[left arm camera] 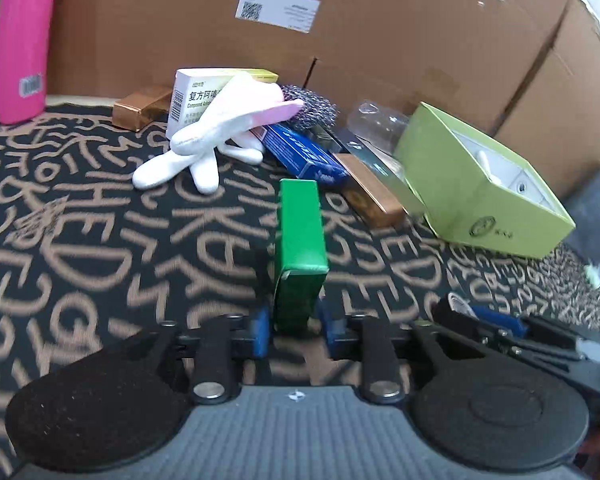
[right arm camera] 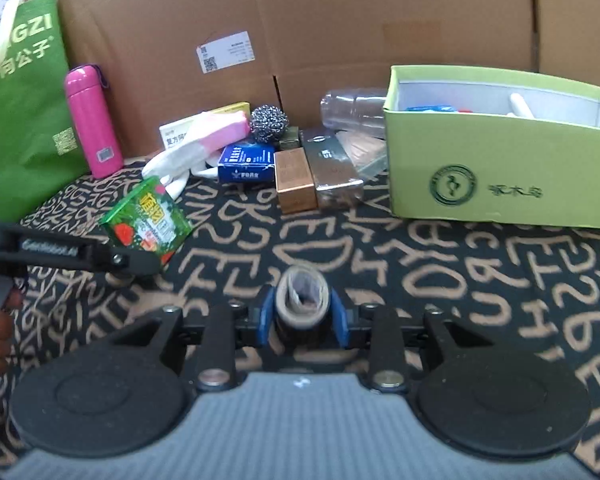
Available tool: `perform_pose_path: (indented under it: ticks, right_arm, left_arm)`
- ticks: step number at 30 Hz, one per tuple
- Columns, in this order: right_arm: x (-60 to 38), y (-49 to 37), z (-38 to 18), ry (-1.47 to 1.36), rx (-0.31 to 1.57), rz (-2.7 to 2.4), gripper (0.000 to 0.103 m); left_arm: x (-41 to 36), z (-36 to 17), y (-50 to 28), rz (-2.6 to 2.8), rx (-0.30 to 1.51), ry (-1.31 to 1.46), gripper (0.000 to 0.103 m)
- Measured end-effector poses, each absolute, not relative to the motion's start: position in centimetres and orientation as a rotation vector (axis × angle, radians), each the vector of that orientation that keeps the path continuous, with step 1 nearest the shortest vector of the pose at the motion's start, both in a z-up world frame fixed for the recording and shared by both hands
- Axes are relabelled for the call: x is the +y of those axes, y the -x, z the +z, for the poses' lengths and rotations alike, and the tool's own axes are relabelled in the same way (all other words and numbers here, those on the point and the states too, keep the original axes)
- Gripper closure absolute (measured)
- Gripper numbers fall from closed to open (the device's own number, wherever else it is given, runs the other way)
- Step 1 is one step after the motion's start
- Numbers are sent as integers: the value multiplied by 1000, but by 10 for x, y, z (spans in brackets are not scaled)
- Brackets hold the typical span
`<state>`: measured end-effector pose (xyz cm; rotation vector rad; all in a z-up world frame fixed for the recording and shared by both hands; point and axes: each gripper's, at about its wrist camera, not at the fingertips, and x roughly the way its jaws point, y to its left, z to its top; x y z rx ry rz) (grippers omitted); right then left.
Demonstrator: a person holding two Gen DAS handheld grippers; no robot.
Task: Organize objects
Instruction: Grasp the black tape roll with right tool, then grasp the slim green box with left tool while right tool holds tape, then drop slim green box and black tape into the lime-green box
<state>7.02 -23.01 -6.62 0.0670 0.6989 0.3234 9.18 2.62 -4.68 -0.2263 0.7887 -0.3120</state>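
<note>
The left gripper [left arm camera: 294, 330] has its blue fingers [left arm camera: 261, 330] pinching a green box [left arm camera: 300, 240], held upright on its narrow edge above the patterned counter [left arm camera: 100, 248]. The right gripper [right arm camera: 304, 318] pinches a brown roll [right arm camera: 302, 300], possibly tape, though the blur makes that uncertain. Along the counter's far edge, against a cardboard wall [right arm camera: 340, 20], lies a heap: a white glove [left arm camera: 204, 136] draped over a white medicine box [left arm camera: 192, 100], a steel scourer [right arm camera: 269, 120], a blue box [right arm camera: 246, 164], and copper boxes [right arm camera: 294, 184]. The lime-green open box [right arm camera: 480, 160] sits toward the far right corner. A pink bottle [right arm camera: 92, 120] stands upright near the far left corner beside a green bag [right arm camera: 20, 100].
</note>
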Motion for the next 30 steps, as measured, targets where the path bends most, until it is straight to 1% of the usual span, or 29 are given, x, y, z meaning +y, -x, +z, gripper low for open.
perform_pose_path:
  ticks: [1, 2, 5, 9, 10, 11, 12, 14, 18, 19, 20, 21, 22, 23, 25, 30]
  right_arm:
    - [-232, -66, -66, -65, 689, 328, 65]
    - [-235, -63, -66, -71, 675, 327, 60]
    - [-243, -55, -67, -94, 655, 333, 48]
    - [-253, -50, -70, -120, 648, 331, 47]
    - [-255, -51, -71, -126, 652, 330, 47]
    - [-256, -51, -72, -131, 655, 329, 47]
    - [-256, -52, -72, -133, 656, 331, 47]
    - [-254, -56, -72, -119, 656, 335, 47]
    - [-243, -65, -72, -70, 664, 366, 47]
    - [-240, -67, -72, -61, 663, 378, 50]
    - [-236, -70, -72, -49, 664, 392, 56]
    - [-233, -72, -73, -35, 668, 402, 60]
    - [-229, -75, -74, -17, 676, 408, 69]
    - [-226, -74, -74, 15, 670, 401, 74]
    - [-224, -73, -74, 44, 665, 408, 74]
    - [-245, -71, -72, -31, 676, 427, 74]
  left_arm:
    - [26, -46, -86, -292, 777, 223, 45]
    - [26, -45, -82, -258, 767, 221, 31]
    - [27, -35, -80, -183, 728, 225, 31]
    - [15, -27, -96, -173, 694, 183, 31]
    - [10, -27, -101, -156, 694, 157, 32]
    - [7, -28, -106, -152, 701, 135, 39]
    - [5, -30, -111, -159, 710, 125, 53]
    - [2, -33, -116, -189, 754, 129, 69]
    - [-6, -39, -121, -168, 795, 119, 69]
    - [-8, -39, -122, -160, 795, 108, 69]
    - [-9, -39, -123, -164, 802, 96, 71]
    - [-10, -38, -124, -168, 805, 96, 82]
    - [-10, -37, -125, -171, 812, 94, 85]
    - [-10, -36, -125, -178, 820, 93, 85]
    - [-14, -33, -124, -192, 818, 81, 85]
    - [-36, -25, -121, -280, 815, 48, 85]
